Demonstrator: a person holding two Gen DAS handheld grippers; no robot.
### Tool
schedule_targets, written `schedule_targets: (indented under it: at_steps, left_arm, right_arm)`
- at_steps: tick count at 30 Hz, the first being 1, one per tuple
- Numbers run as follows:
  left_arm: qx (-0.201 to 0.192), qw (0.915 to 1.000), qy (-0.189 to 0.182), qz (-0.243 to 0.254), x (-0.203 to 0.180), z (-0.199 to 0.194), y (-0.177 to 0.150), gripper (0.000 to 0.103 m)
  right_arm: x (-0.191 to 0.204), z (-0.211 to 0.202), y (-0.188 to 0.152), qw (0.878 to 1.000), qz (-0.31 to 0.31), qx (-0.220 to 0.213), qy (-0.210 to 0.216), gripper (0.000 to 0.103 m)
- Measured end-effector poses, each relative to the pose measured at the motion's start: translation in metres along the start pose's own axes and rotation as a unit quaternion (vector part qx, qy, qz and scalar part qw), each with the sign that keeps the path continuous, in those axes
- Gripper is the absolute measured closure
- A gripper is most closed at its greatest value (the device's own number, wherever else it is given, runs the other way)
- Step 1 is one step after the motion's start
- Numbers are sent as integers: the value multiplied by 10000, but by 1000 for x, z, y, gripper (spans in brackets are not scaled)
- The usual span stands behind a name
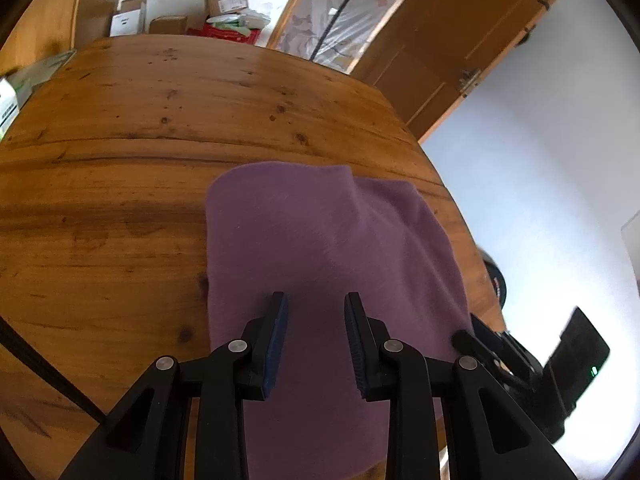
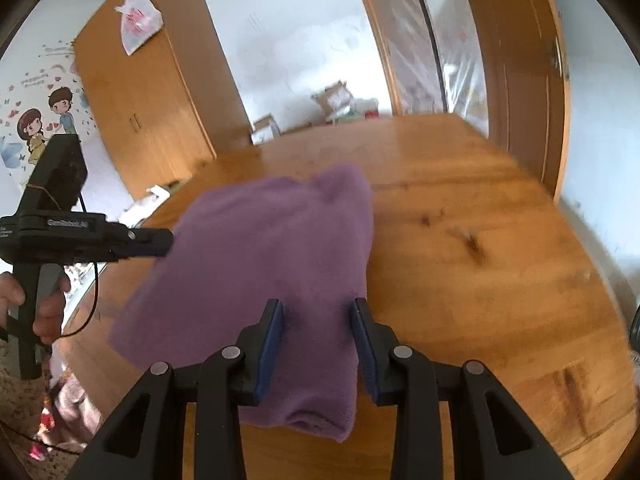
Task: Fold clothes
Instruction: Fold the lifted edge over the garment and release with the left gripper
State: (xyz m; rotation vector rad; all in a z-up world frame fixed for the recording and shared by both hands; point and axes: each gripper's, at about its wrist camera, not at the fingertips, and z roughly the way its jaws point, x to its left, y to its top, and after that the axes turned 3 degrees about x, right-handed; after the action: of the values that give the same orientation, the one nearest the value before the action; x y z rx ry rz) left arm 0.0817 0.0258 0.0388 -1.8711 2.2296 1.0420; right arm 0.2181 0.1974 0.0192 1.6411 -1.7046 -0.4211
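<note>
A purple garment point(image 1: 312, 236) lies folded into a thick rectangle on the round wooden table point(image 1: 120, 200). My left gripper point(image 1: 316, 304) hovers over its near part, open, with only cloth showing between the blue pads. In the right wrist view the same garment point(image 2: 272, 256) lies slantwise, and my right gripper point(image 2: 317, 308) is open above its near end. The left gripper point(image 2: 160, 242), held by a hand point(image 2: 44, 304), points at the garment's left edge. The right gripper point(image 1: 474, 338) shows in the left wrist view at the garment's right edge.
The table's right edge point(image 1: 452, 200) drops to a pale floor. Cardboard boxes point(image 1: 224, 0) and a red package sit beyond the table. A wooden door point(image 1: 460, 48) stands back right, and a wardrobe point(image 2: 148, 92) with a plastic bag on top stands back left.
</note>
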Motion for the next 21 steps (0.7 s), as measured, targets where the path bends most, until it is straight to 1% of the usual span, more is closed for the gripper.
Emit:
schedule_targets:
  at_steps: [5, 9, 11, 13, 15, 18, 21]
  left_arm:
    - [121, 9999, -84, 31, 8, 3, -10, 73]
    - [104, 9998, -144, 0, 17, 1, -22, 73]
    - [85, 9999, -150, 17, 19, -2, -27, 73]
    - [70, 9998, -196, -8, 21, -5, -32, 73]
    - [81, 9995, -282, -66, 23, -7, -36, 73]
    - [51, 9994, -336, -59, 25, -10, -39, 72]
    - [35, 9995, -309, 40, 25, -9, -42, 72]
  right_arm:
    - [-9, -1, -8, 9999, 51, 97, 34, 65]
    - [-10, -6, -13, 9998, 1, 178, -20, 63]
    - [-8, -11, -14, 9996, -102, 226, -112, 63]
    - [-2, -15, -11, 9987, -336, 273, -263, 63]
    - [1, -23, -8, 9985, -394, 196, -319, 63]
    - [8, -30, 0, 9990, -429, -57, -75, 63]
    - [17, -16, 4, 9985, -534, 24, -104, 63]
